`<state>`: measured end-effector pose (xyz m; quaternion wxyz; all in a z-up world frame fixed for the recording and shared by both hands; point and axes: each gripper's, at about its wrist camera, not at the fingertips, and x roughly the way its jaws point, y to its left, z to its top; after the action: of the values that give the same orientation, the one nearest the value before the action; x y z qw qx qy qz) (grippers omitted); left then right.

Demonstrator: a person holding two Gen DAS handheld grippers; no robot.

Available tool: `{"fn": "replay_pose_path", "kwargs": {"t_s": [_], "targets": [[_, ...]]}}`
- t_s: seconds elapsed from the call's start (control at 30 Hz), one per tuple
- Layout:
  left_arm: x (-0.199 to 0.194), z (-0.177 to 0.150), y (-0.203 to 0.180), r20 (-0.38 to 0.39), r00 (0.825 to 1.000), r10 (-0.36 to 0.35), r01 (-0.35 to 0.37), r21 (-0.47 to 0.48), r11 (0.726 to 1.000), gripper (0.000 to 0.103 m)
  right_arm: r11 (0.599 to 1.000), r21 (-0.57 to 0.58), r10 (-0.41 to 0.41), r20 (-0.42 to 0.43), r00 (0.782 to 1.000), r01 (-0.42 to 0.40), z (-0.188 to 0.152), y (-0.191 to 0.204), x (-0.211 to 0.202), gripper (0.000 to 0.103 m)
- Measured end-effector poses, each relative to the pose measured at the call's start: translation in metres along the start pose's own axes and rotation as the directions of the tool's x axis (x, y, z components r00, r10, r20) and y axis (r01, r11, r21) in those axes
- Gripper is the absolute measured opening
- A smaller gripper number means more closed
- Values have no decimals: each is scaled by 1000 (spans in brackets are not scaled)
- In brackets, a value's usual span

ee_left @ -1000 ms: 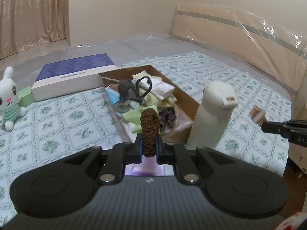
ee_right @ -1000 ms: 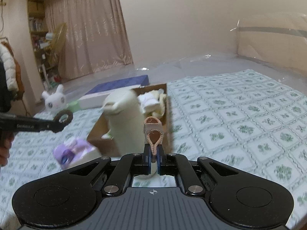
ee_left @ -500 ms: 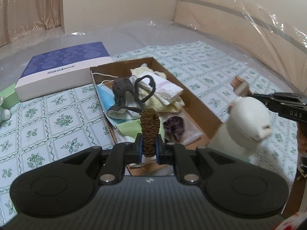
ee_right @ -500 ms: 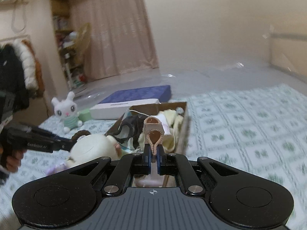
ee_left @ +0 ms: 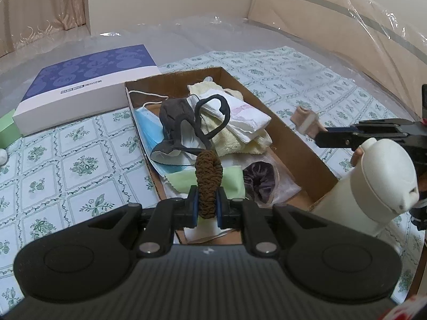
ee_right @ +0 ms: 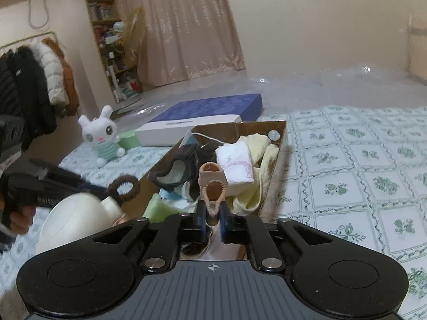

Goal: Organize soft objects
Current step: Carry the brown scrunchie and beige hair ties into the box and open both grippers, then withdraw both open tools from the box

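- Left wrist view: left gripper (ee_left: 206,208) clamped on a brown coiled hair tie (ee_left: 208,178), held over the near end of the cardboard box (ee_left: 291,138) on the bed (ee_left: 80,165).
- Right wrist view: right gripper (ee_right: 213,222) with fingers just eased apart, a beige hair tie (ee_right: 212,186) standing between them over the same box; cannot tell whether the pads press it.
- Already in the box: face masks, a grey mask (ee_left: 176,117) with dark loops, yellow cloths (ee_left: 232,141), a light green cloth (ee_left: 186,180), a dark purple scrunchie (ee_left: 260,180).
- Judged well along: both ties look ready to drop in.
- Left outside: a white plush bunny (ee_right: 102,138) toward the bed's far left.
- In the way: a cream flip-top bottle (ee_left: 373,176) just beside the box's near corner, between the two grippers.
- Nearby: a blue and white flat box (ee_left: 85,88) beyond the cardboard box, clear plastic sheeting past it.
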<state>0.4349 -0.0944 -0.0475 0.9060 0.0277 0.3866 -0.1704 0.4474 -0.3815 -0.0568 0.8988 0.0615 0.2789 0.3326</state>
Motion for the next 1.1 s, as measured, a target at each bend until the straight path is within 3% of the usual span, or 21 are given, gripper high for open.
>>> {"fn": "replay_pose_path", "kwargs": {"t_s": [0.1, 0.37, 0.6, 1.1], "targets": [[5, 0, 0, -5, 1000, 2, -2, 2, 1000, 11, 1000, 30, 7, 14, 1000, -8, 2, -5, 2, 28], [10, -1, 1, -12, 1000, 4, -4, 1, 1000, 13, 998, 64, -4, 27, 1000, 3, 0, -15, -4, 29], [13, -3, 0, -36, 999, 12, -11, 10, 1000, 33, 996, 87, 0, 33, 999, -3, -5, -19, -12, 29], [5, -3, -1, -29, 1000, 12, -12, 9, 1000, 33, 997, 74, 5, 28, 1000, -7, -4, -16, -17, 29]]}}
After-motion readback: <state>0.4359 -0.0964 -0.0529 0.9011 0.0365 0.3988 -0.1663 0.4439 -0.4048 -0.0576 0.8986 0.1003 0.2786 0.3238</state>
